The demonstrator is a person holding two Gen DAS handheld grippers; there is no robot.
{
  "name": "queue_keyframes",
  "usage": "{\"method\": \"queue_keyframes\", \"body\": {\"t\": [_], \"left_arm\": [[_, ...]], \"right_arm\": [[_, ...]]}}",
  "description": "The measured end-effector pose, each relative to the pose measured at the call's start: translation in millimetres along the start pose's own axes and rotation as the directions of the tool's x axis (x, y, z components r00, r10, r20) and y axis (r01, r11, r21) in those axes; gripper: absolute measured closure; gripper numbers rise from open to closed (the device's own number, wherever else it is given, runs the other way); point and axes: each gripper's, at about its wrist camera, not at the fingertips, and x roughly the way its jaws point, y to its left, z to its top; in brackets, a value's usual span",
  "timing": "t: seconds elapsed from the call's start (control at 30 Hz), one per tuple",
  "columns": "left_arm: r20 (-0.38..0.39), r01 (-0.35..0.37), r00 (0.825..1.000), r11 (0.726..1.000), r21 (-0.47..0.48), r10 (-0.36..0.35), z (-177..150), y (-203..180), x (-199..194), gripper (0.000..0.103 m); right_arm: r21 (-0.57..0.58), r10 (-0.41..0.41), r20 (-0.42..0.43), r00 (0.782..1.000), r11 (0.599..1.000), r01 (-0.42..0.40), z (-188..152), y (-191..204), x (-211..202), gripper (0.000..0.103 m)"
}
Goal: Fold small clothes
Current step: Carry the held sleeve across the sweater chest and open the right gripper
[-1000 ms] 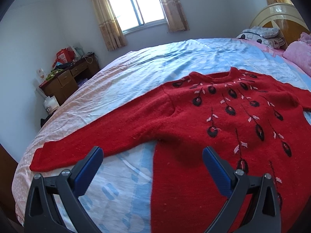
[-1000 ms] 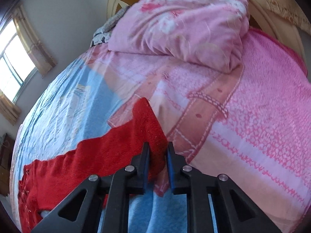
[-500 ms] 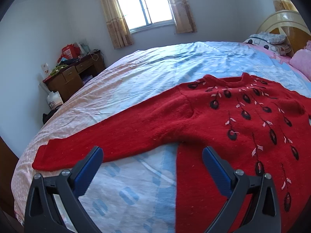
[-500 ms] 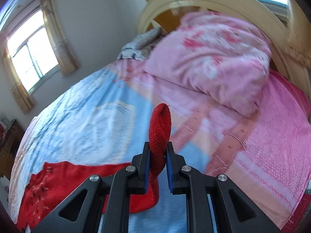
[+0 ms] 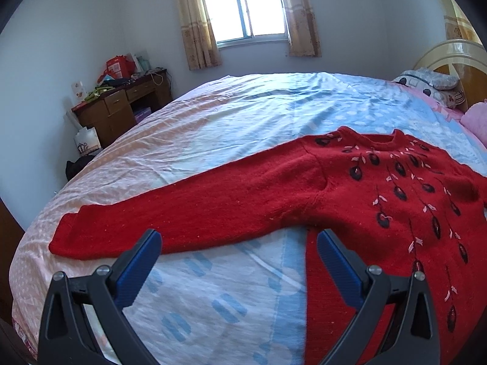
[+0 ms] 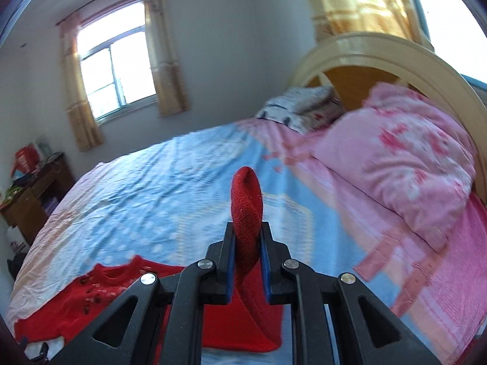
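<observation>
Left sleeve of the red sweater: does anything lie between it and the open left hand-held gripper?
Nothing visible does. The left hand-held gripper hangs open just short of the left sleeve, which lies flat on the bed sheet; only bare sheet shows between them.

Daylight pours in through the window (image 5: 245,7), blown out to white, leaving the bed (image 5: 243,115) below it bright with soft shadows. The left wrist view is sharp; the right wrist view is motion-smeared, worst on the pink quilt (image 6: 401,158). Both bend strongly, with dark corners.
</observation>
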Motion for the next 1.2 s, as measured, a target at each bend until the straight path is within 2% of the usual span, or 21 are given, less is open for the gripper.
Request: {"method": "queue_keyframes", "body": {"t": [0.37, 0.63, 0.87, 1.0, 1.2], "left_arm": [[0.000, 0.004, 1.000, 0.999, -0.032, -0.004, 3, 17, 1, 0.000], [0.012, -0.002, 1.000, 0.998, -0.063, 0.003, 5, 24, -1, 0.000], [0.019, -0.017, 1.000, 0.996, -0.091, 0.019, 8, 37, 1, 0.000], [0.016, -0.038, 0.999, 0.993, -0.115, 0.040, 9, 47, 4, 0.000], [0.024, -0.078, 0.996, 0.989, -0.128, 0.081, 10, 62, 6, 0.000]], "right_arm": [[-0.155, 0.157, 0.029, 0.987, 0.976, -0.151, 4, 119, -9, 0.089], [-0.208, 0.278, 0.021, 0.960, 0.941, -0.268, -13, 195, -12, 0.089], [-0.226, 0.373, -0.053, 0.926, 0.899, -0.375, -60, 268, 3, 0.089], [-0.230, 0.424, -0.125, 0.897, 0.867, -0.442, -100, 309, 16, 0.089], [-0.259, 0.439, -0.219, 0.871, 0.835, -0.486, -165, 348, 39, 0.090]]}}
